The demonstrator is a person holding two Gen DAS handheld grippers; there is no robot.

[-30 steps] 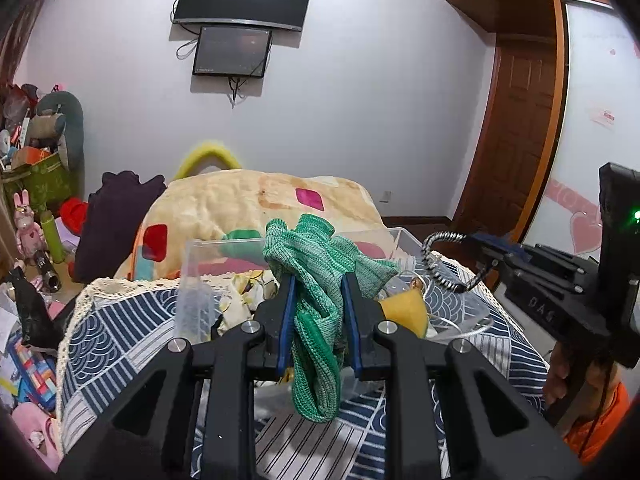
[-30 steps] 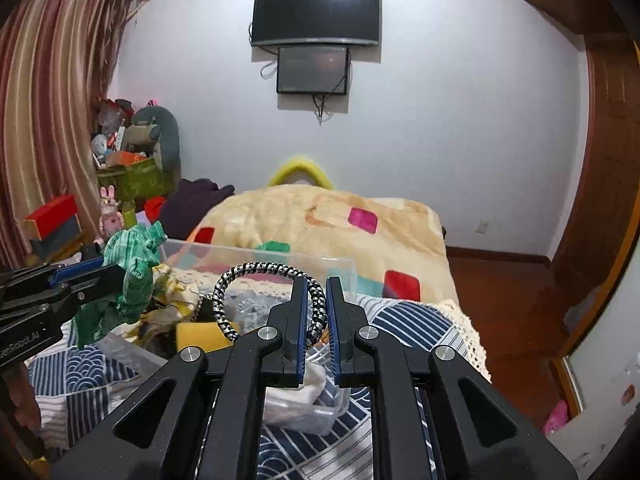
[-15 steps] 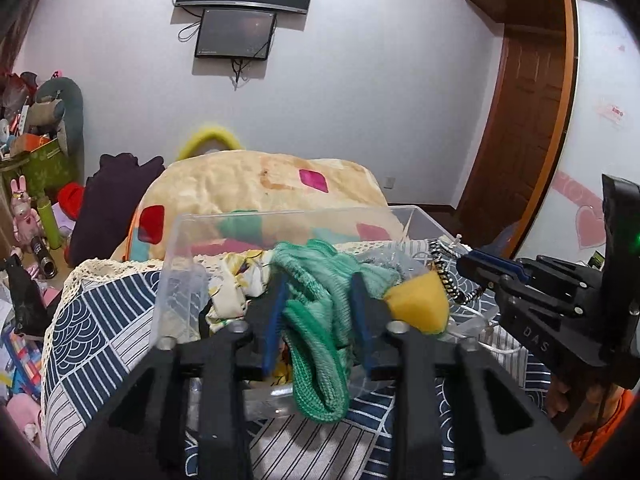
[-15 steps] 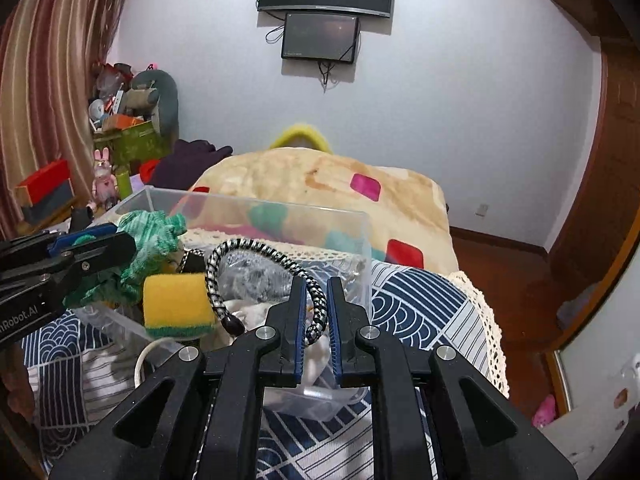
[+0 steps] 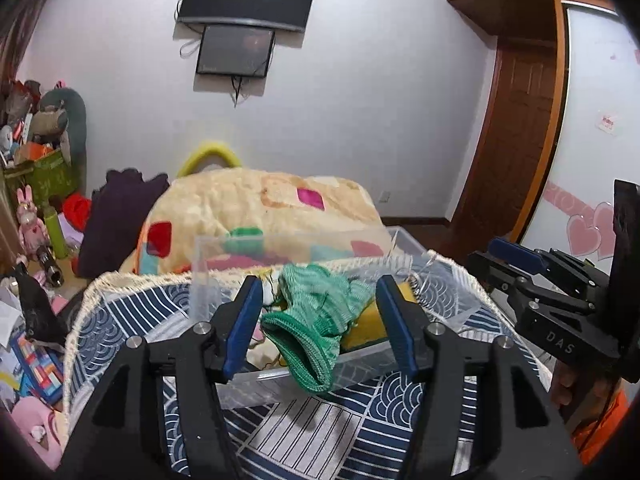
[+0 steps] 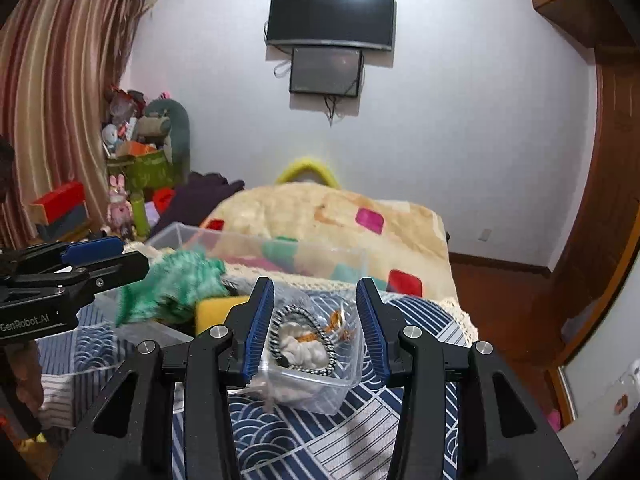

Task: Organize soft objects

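Gaping wide, two empty tools [image 5: 320,320] [image 6: 316,324], one green glove [image 5: 316,320], one sponge [image 6: 216,310], one clear bin [image 6: 344,380]

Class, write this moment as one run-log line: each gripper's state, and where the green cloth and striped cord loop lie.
left gripper: open | right gripper: open | green cloth: draped over clear bin rim | striped cord loop: in bin

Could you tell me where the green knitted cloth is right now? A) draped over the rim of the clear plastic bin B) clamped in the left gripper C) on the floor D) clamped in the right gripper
A: the green knitted cloth hangs over the clear plastic bin's front rim, between the open left gripper's fingers, touching neither.
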